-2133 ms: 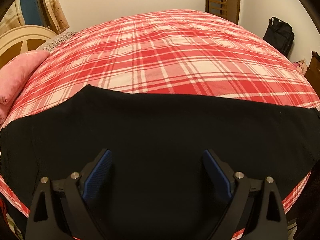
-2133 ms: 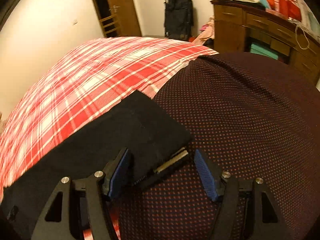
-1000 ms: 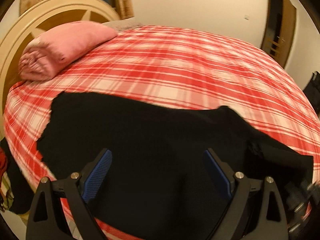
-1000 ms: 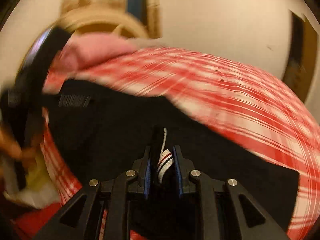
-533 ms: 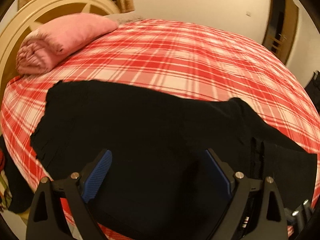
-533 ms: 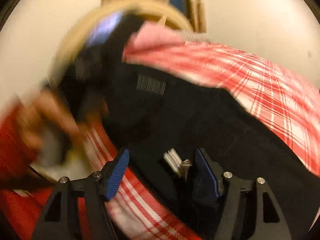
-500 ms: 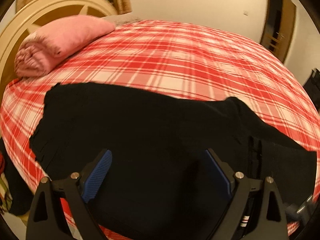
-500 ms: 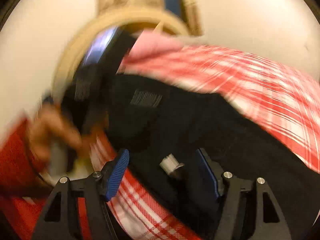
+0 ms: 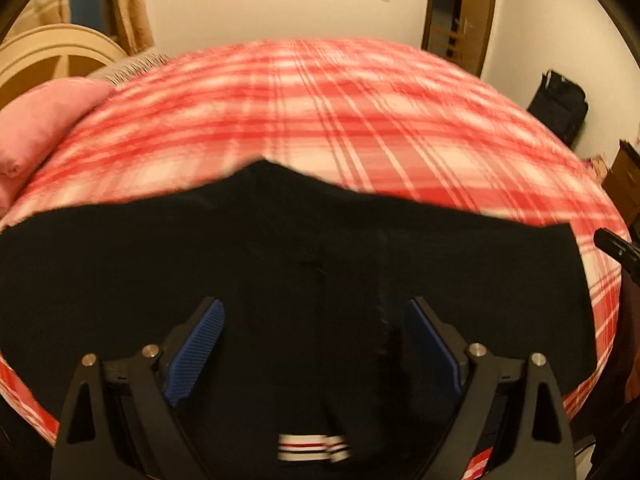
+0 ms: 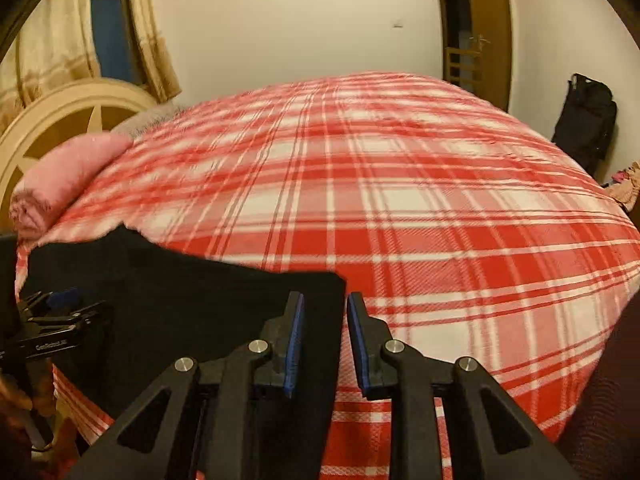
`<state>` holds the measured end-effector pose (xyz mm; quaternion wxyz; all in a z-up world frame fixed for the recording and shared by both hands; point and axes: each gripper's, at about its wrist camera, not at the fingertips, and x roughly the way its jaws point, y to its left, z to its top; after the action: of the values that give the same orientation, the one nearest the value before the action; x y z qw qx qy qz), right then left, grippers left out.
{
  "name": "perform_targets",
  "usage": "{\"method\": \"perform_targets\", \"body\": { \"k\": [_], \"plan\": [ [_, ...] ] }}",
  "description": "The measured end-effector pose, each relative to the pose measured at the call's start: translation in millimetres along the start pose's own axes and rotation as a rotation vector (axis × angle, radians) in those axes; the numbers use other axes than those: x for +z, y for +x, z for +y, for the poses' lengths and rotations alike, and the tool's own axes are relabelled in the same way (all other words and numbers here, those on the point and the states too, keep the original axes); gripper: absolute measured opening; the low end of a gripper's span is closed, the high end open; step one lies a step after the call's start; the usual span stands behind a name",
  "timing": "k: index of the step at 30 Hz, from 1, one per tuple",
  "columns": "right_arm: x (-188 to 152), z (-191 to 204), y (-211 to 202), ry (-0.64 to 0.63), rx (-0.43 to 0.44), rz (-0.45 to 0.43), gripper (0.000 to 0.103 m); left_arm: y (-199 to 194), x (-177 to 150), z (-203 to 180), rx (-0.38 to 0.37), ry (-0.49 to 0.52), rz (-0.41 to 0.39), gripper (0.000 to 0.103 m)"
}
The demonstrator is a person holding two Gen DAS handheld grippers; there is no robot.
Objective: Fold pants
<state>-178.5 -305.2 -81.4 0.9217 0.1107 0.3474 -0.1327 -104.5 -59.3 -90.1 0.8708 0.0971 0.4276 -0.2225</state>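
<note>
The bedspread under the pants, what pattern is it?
Red and white plaid bedspread, clearest in the right wrist view.

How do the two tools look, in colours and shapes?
Both look alike. The left tool and the right tool have black angular frames with triangular cut-outs and round silver bolts. Their fingers carry blue ribbed pads. In the right view, the left tool's body shows small white lettering, too small to read.

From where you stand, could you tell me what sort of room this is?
Most likely a bedroom: a bed under a red plaid cover, a rounded cream headboard with a rolled pink blanket beside it, and black pants laid out on the bed.
</note>
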Motion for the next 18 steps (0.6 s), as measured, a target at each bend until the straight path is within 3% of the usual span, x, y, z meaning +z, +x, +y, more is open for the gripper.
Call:
{"method": "perform_targets", "body": {
  "k": [4,7,11,14,18],
  "plan": [
    [-7,11,46,-0.015,-0.01,0.081,0.024,5,-7,-10,0.035,0.017,0.007,0.092],
    [-5,18,50,-0.045,-0.036,0.025,0.024,3,-8,-8,0.055,0.018,0.016,0.096],
    [-2,13,35,-0.011,-0.006,0.011,0.024,3,-12,-4,0.064,0.002,0.015,0.1],
    [-2,21,1,-0.042,0.06,-0.051,0.024,4,-11,-6,0.074,0.009,0.013,0.1],
    [-21,44,-8,-0.134,0.14,0.013,0.024,6,-10,-5,0.08,0.001,0.025,0.101]
  ]
}}
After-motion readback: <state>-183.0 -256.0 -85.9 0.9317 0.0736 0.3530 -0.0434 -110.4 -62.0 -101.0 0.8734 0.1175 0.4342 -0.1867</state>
